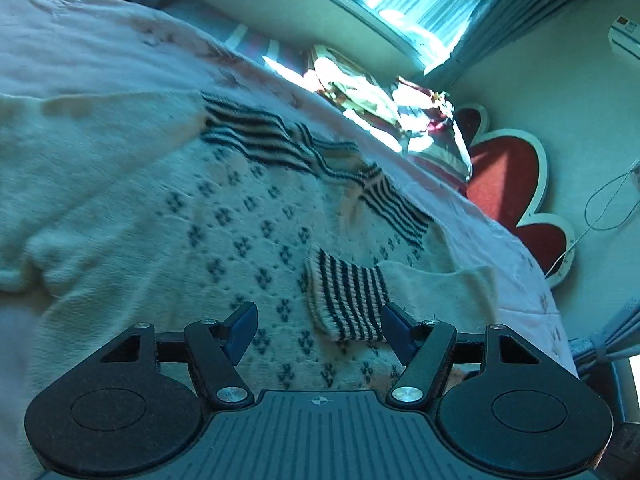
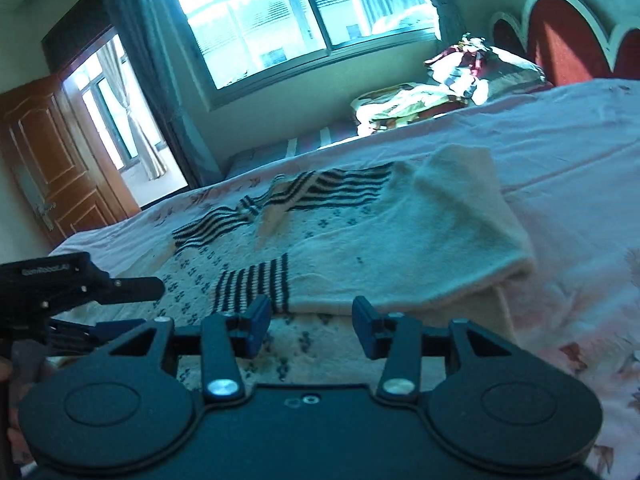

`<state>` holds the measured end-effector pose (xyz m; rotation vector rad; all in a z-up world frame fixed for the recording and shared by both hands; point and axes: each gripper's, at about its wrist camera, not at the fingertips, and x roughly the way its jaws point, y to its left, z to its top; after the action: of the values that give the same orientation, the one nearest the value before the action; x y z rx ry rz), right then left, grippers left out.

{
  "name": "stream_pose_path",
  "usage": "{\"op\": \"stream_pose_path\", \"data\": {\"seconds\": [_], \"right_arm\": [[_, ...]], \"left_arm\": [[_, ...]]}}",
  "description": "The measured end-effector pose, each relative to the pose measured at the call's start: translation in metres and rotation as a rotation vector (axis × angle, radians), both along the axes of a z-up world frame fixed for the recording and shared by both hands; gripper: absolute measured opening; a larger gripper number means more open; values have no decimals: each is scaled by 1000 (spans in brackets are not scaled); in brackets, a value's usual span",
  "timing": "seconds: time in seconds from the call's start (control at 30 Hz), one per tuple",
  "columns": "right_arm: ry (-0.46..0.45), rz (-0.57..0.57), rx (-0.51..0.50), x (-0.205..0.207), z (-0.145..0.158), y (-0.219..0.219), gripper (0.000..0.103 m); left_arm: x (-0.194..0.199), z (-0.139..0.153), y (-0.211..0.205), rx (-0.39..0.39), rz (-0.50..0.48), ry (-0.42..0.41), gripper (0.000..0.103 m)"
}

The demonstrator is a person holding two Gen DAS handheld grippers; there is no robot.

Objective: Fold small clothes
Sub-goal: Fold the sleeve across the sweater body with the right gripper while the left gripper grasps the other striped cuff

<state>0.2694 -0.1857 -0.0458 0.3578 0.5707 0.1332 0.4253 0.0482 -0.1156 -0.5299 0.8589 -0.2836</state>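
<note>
Tools hovering low over the sweater (image 2: 360,240), both part open and gripping nothing: left tool (image 1: 320,332) with the striped cuff (image 1: 346,300) lying between its pads but not pinched, right tool (image 2: 312,324) poised just short of the folded sleeve's near edge, pads clear of the knit.

Sweater lying spread on the bed (image 2: 560,140), cream with small dark motifs and striped bands, one sleeve already laid across the body, cuff resting on the front.

Risking, from here: closing on the cuff alone and dragging the sleeve back off the body; pinching two layers together, so lifting the whole front rather than one edge; snagging loose knit on a pad and stretching it; pulling the sheet up along with the wool, both being soft and slack.

Looking beyond: bed covered in a pale pink sheet, faintly patterned, wrinkling under the garment; red scalloped headboard (image 2: 560,40) standing at the far end; pile of bedding (image 2: 420,100) sitting near it; window (image 2: 300,20) glaring brightly; wooden door (image 2: 48,160) standing open.
</note>
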Motion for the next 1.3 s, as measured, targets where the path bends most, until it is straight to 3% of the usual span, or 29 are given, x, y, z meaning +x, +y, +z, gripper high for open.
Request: {"op": "stream_pose_path", "data": {"seconds": [0.17, 0.2, 0.23, 0.27, 0.4, 0.73, 1.03, 1.07, 1.1, 1.17, 1.23, 1.3], "right_arm": [[8, -108, 168, -15, -1, -49, 46], [12, -134, 209, -16, -3, -59, 46], [19, -156, 259, -17, -7, -69, 46], [26, -174, 308, -17, -10, -77, 46], [61, -259, 567, -13, -34, -111, 46], [92, -297, 863, 13, -72, -119, 49], [14, -385, 963, 40, -82, -129, 42], [14, -394, 955, 44, -81, -130, 28], [15, -405, 923, 47, -77, -129, 7], [19, -426, 862, 46, -71, -129, 7], [78, -429, 767, 50, -72, -127, 4], [89, -394, 738, 52, -69, -128, 6]], "left_arm": [[36, -17, -31, -47, -16, 36, 68], [41, -17, -34, -44, -18, 34, 64], [46, -17, -38, -40, -32, 32, 49], [52, -19, -40, -29, -43, 56, 4], [48, -6, -32, -18, 1, -20, 4], [44, -4, 17, 33, 55, -8, 4], [44, -13, 29, 27, 79, 10, 4], [43, -13, 29, 26, 85, 11, 4], [42, -13, 30, 32, 98, 6, 4], [41, -13, 30, 62, 108, 1, 4], [44, -17, 27, 99, 94, 26, 4], [44, -20, 24, 119, 80, 28, 4]]}}
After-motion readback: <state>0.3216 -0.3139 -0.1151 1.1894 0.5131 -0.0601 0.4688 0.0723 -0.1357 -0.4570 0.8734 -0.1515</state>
